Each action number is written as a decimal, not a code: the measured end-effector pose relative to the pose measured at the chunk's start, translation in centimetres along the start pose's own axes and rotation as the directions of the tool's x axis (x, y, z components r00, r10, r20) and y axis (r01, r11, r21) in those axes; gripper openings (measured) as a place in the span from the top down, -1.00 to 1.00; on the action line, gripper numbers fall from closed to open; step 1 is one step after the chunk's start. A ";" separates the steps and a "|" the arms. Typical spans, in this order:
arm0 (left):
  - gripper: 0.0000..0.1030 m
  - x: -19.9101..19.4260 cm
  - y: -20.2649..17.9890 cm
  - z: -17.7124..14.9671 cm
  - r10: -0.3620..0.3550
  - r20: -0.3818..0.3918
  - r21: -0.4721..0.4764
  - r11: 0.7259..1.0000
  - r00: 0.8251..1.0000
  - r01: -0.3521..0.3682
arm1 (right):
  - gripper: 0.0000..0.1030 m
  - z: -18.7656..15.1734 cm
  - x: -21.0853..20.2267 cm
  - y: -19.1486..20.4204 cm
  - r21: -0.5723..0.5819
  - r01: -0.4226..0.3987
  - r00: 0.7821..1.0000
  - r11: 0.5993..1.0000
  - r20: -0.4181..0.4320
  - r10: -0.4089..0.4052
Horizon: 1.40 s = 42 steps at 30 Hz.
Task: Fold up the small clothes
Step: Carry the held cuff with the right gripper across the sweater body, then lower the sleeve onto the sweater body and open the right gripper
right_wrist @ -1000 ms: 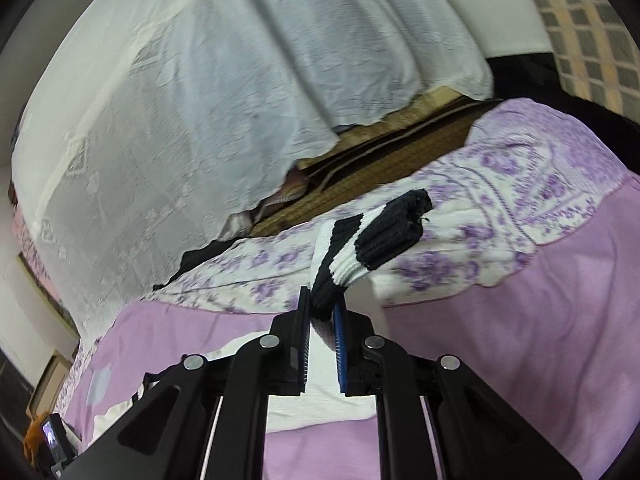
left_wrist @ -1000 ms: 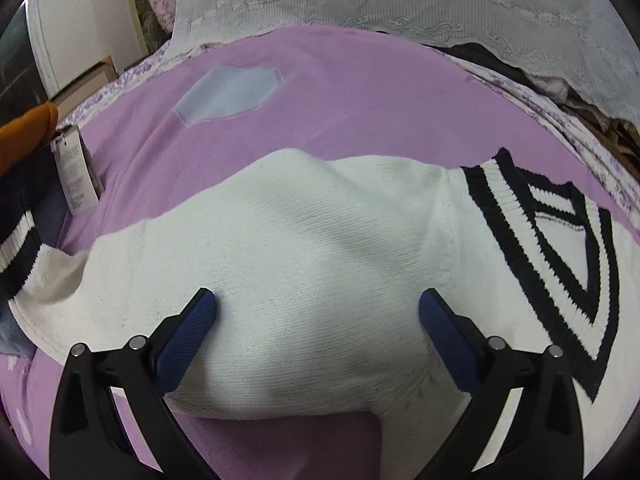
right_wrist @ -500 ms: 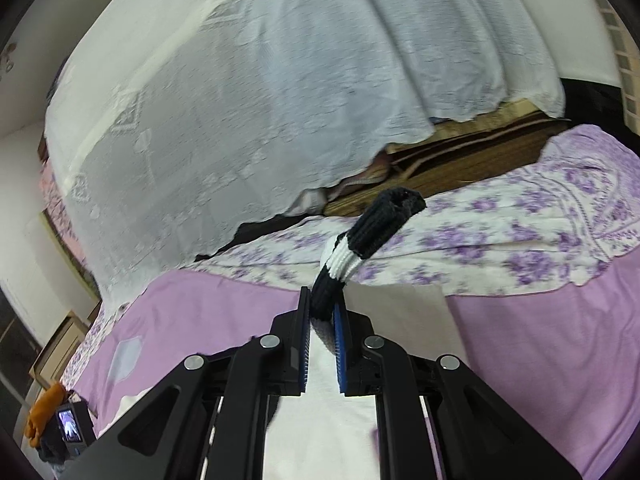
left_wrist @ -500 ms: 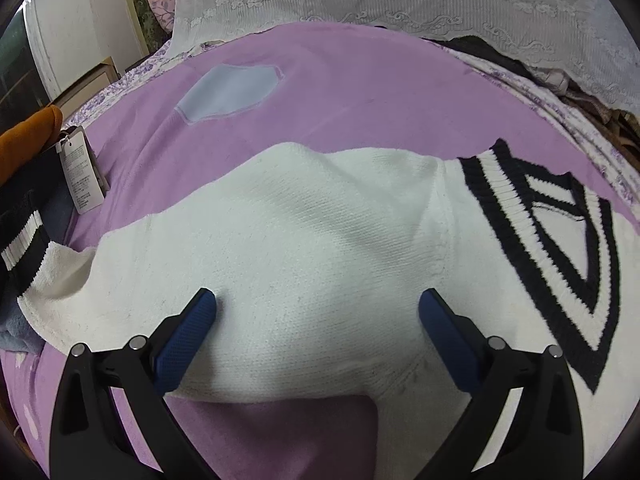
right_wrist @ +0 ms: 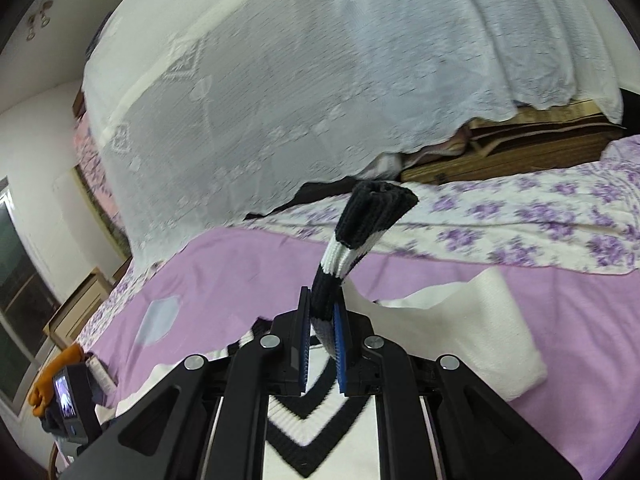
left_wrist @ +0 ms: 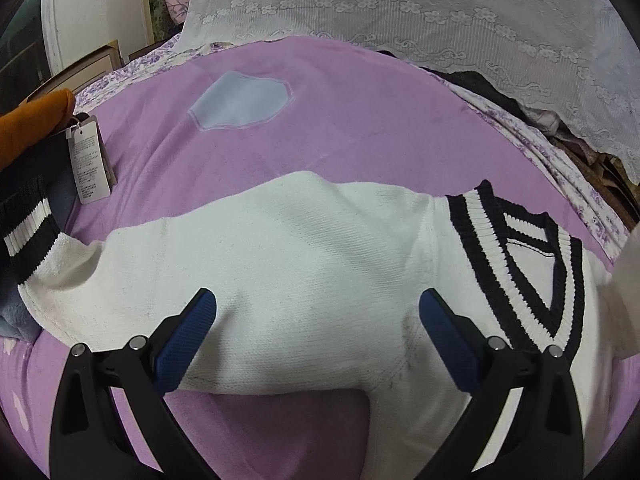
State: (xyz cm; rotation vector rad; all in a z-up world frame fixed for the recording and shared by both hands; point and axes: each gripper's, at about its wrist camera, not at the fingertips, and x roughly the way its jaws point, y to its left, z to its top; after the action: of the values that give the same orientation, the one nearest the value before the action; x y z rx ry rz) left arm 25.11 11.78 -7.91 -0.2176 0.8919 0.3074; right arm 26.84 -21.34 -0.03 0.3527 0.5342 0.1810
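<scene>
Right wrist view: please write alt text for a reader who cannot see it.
The right gripper, shut on the black-and-white striped sleeve cuff of a white sweater, holds it above a purple bedspread. A white lace cover fills the background.

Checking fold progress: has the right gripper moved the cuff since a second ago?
Yes. The right gripper carried the cuff left, from the floral sheet toward the lace cover.

A purple bedspread [left_wrist: 360, 128] is stretching ahead of me; white lace drapery [right_wrist: 320, 80] is hanging at twelve o'clock; a floral sheet [right_wrist: 520, 216] is lying at two o'clock; a window [right_wrist: 16, 280] is showing at nine o'clock beside white walls [right_wrist: 36, 136].
</scene>
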 end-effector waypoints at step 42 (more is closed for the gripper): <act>-0.92 0.6 -5.3 -2.7 0.067 0.046 0.238 0.968 0.997 -0.076 | 0.19 -4.2 3.4 -3.9 -0.146 0.173 0.957 0.974 -0.209 -0.201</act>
State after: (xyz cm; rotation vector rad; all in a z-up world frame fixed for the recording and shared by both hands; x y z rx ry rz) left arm 25.39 6.10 -9.72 0.0442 0.8921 0.2669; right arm 27.85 -22.86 -6.40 0.1566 0.7703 0.0701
